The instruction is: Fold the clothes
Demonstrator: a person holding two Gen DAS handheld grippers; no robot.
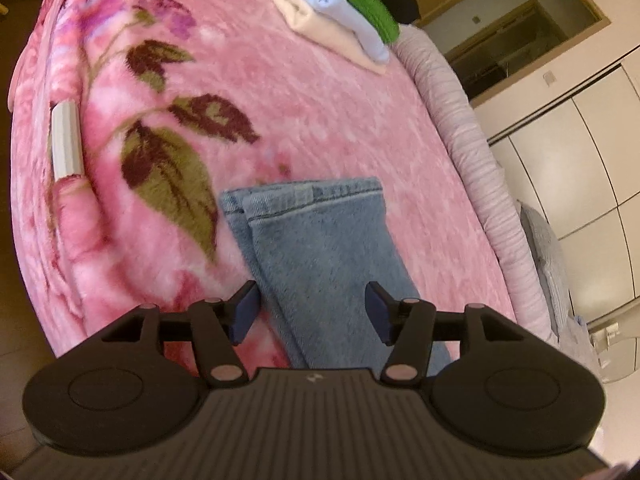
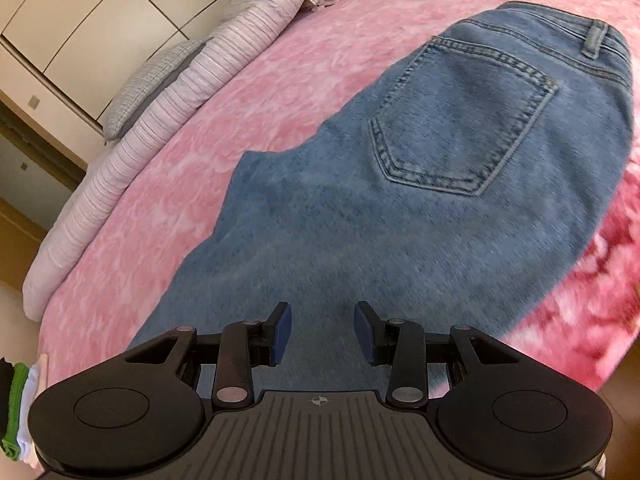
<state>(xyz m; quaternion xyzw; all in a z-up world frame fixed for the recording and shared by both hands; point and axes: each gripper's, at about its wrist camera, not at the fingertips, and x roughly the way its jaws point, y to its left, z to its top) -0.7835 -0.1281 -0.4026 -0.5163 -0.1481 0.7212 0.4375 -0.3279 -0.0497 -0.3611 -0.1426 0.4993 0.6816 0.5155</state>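
Left wrist view: you have one left gripper point(image 1: 312, 306), jaws spread wide and released, nothing between the pads, hanging above the leg end of one pair of jeans point(image 1: 320, 248). The jeans lie flat on one pink floral blanket point(image 1: 320, 112), two hems stacked at the far end. One stack of folded clothes point(image 1: 340, 12) sits near the blanket's far edge, four layers counted: cream, pale blue, green, black. One white cylinder point(image 1: 66, 140) lies at the blanket's left edge. No readable writing; a small emblem on the gripper body is too small to tell. Right wrist view: you have one right gripper point(image 2: 323, 330), jaws parted, gripping nothing, over the jeans' seat. One back pocket point(image 2: 464, 116) and one belt loop point(image 2: 596, 38) show. Two pillows point(image 2: 160, 80) line the bed's far side.
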